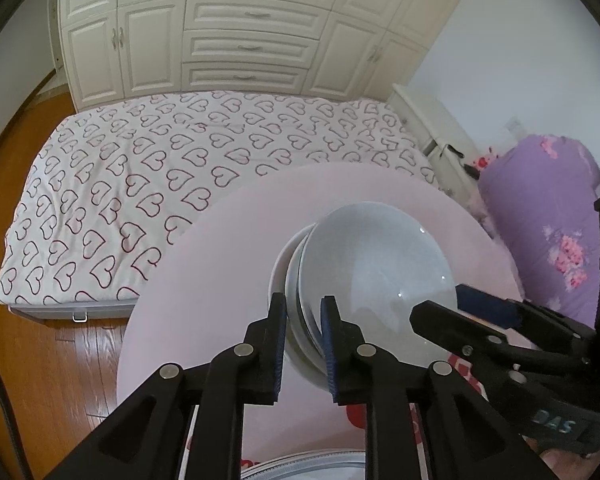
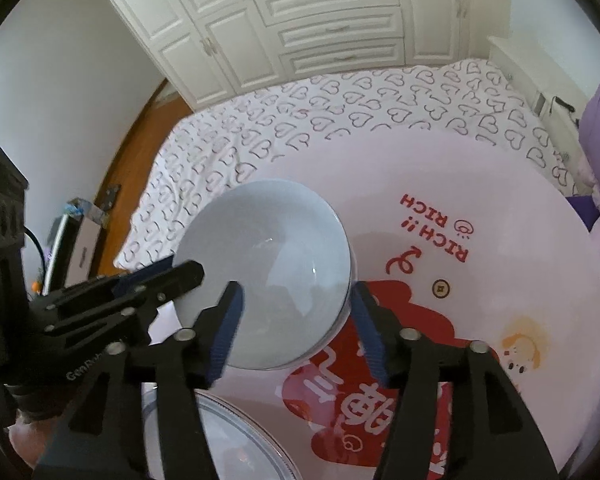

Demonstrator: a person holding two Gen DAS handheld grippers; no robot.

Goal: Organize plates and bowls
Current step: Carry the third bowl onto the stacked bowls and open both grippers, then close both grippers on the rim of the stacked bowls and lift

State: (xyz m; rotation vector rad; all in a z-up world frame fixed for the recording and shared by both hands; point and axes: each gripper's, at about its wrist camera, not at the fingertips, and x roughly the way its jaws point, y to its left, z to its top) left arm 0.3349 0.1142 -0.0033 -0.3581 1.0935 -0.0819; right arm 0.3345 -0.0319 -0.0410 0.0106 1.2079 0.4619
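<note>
Left gripper (image 1: 303, 320): jaws closed on the near rim of the top bowl (image 1: 376, 276), one finger inside, one outside. This bowl sits tilted in a stack of bowls (image 1: 288, 276) on the round pink surface (image 1: 204, 280). Right gripper (image 2: 296, 320): jaws open, straddling the same bowl's opposite side without clear contact. A rimmed plate (image 2: 236, 440) lies nearer on the surface; a bed (image 1: 140, 168) lies beyond
</note>
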